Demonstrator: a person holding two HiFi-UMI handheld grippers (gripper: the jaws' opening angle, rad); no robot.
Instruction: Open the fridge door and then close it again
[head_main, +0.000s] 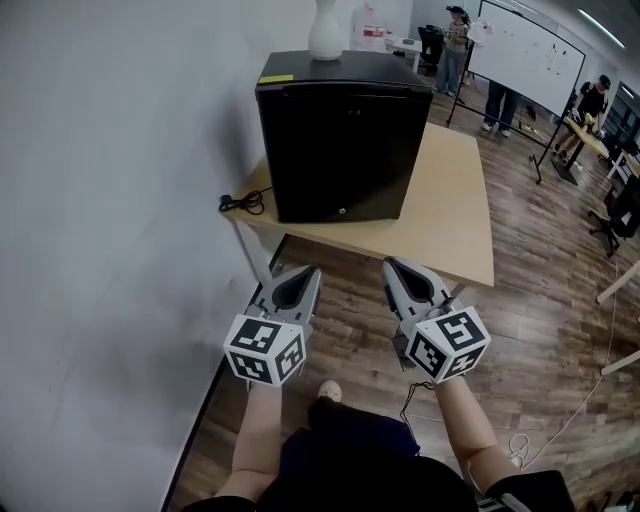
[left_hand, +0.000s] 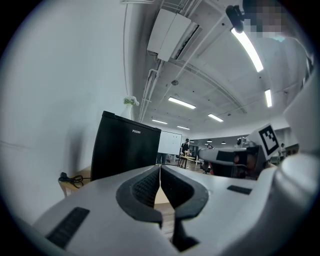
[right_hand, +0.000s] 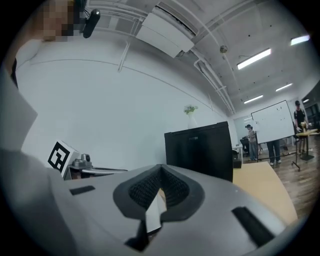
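A black mini fridge (head_main: 340, 150) stands on a light wooden table (head_main: 450, 230) against the wall, its door closed and facing me. My left gripper (head_main: 300, 272) and right gripper (head_main: 395, 265) hover side by side over the floor, just short of the table's front edge, both pointing level at the fridge and apart from it. In the left gripper view the left gripper (left_hand: 160, 167) has its jaws together with nothing between them, and the fridge (left_hand: 125, 150) lies ahead. The right gripper (right_hand: 161, 167) is likewise shut and empty, with the fridge (right_hand: 200, 150) ahead to its right.
A white vase (head_main: 326, 30) stands on top of the fridge. A black cable (head_main: 243, 203) lies coiled at the table's left corner by the grey wall (head_main: 100, 200). A whiteboard (head_main: 525, 60) on a stand and several people are at the far right.
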